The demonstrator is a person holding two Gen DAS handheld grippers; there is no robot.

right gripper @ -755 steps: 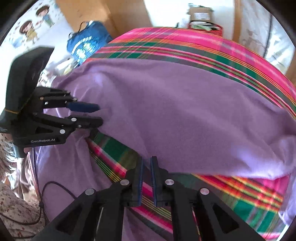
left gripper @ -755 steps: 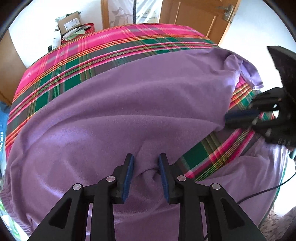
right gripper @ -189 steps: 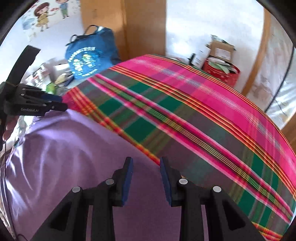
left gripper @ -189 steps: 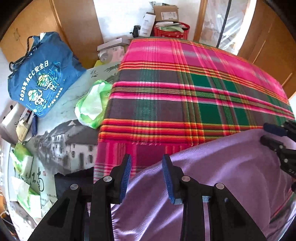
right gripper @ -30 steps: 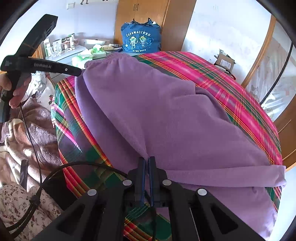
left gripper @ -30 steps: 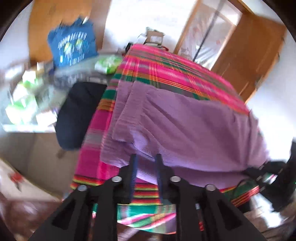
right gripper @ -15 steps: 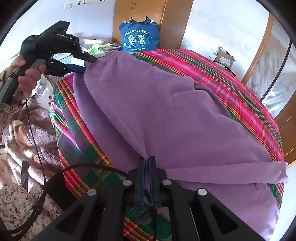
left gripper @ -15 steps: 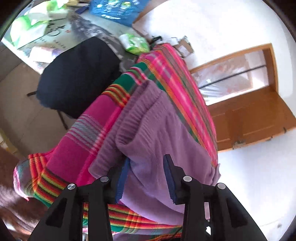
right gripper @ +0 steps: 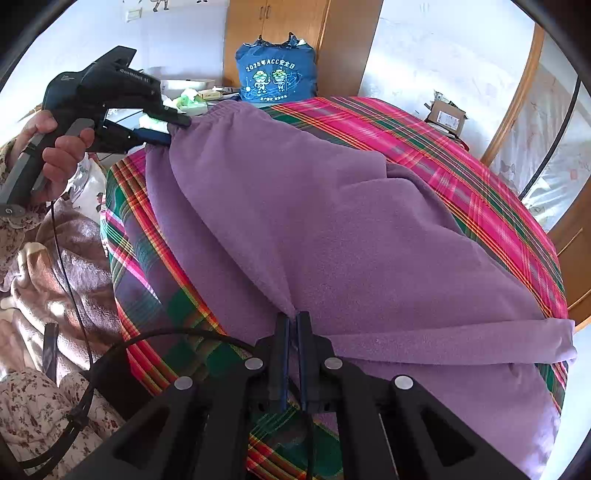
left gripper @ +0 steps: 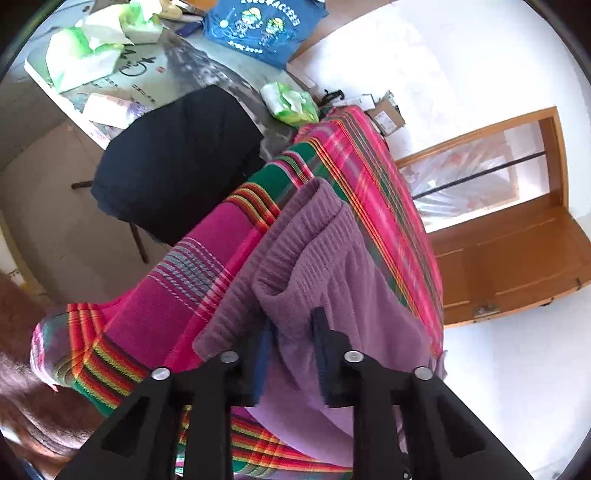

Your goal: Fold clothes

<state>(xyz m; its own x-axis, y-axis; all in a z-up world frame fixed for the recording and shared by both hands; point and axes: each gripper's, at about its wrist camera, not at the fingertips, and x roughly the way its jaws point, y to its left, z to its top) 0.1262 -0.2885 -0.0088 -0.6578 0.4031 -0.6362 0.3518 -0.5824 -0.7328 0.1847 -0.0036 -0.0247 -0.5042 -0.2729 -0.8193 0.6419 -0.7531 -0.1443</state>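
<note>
1. Lettering first: the blue bag [right gripper: 276, 70] against the wooden wardrobe [right gripper: 295, 22] reads "2025年ACC安全日" above two cartoon figures; your left tool's [right gripper: 173, 129] black body carries pale embossed lettering too skewed to read with certainty.
2. Fleece describes the purple garment [right gripper: 332, 221]: soft, matte, with a ribbed elastic waistband [left gripper: 306, 236]. It lies spread across the bed, over a plaid cover [right gripper: 461, 155] woven in pink, green, orange and grey stripes.
3. Your right tool [right gripper: 291, 354] has its blue-padded fingers nearly together, pinching a puckered fold of the purple garment at the near edge of the bed.
4. Your left tool, seen from its own camera [left gripper: 291, 354], stands with jaws narrow around the waistband corner, fabric bunched between them; from the right camera its tips meet that corner at the far left of the bed.
5. Your left hand [right gripper: 55, 155] wraps the grip, below a floral sleeve [right gripper: 11, 229].
6. Beside the bed, a black chair back [left gripper: 177, 158] fronts a table [left gripper: 192, 62] holding green-and-white tissue packs [left gripper: 85, 55].
</note>
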